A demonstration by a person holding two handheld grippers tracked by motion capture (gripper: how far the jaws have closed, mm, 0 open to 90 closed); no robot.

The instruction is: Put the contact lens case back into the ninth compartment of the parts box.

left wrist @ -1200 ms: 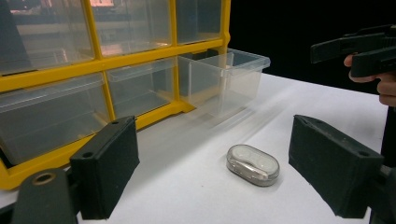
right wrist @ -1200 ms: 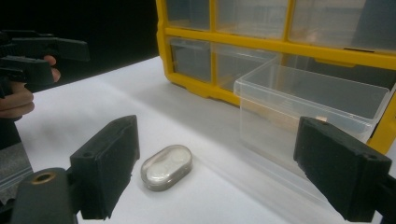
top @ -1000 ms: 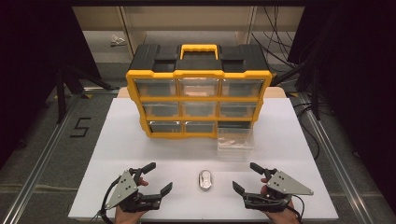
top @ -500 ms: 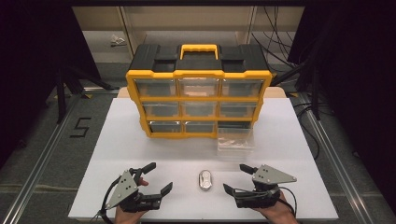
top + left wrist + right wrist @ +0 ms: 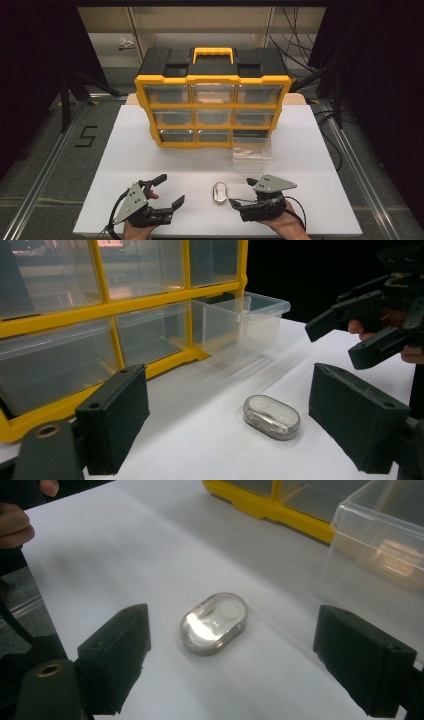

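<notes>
A small oval silver case [image 5: 219, 192] with a clear lid lies flat on the white table [image 5: 310, 150], near its front edge. My right gripper [image 5: 241, 192] is open just to the right of the case, its jaws turned toward it. In the right gripper view the case [image 5: 214, 622] lies a little ahead of the open gripper [image 5: 240, 660], between the lines of its two jaws. My left gripper [image 5: 170, 190] stands open to the left of the case, holding nothing. The left gripper view shows the case [image 5: 271, 416] ahead and the right gripper [image 5: 340, 337] beyond it.
A yellow and black drawer organizer [image 5: 212, 102] stands at the back middle of the table. One clear drawer [image 5: 252, 150] sits pulled out on the table at its lower right, behind the case. Dark floor surrounds the table.
My right gripper has moved left and turned toward the silver case, ending close beside it. The left gripper and the case have stayed put.
</notes>
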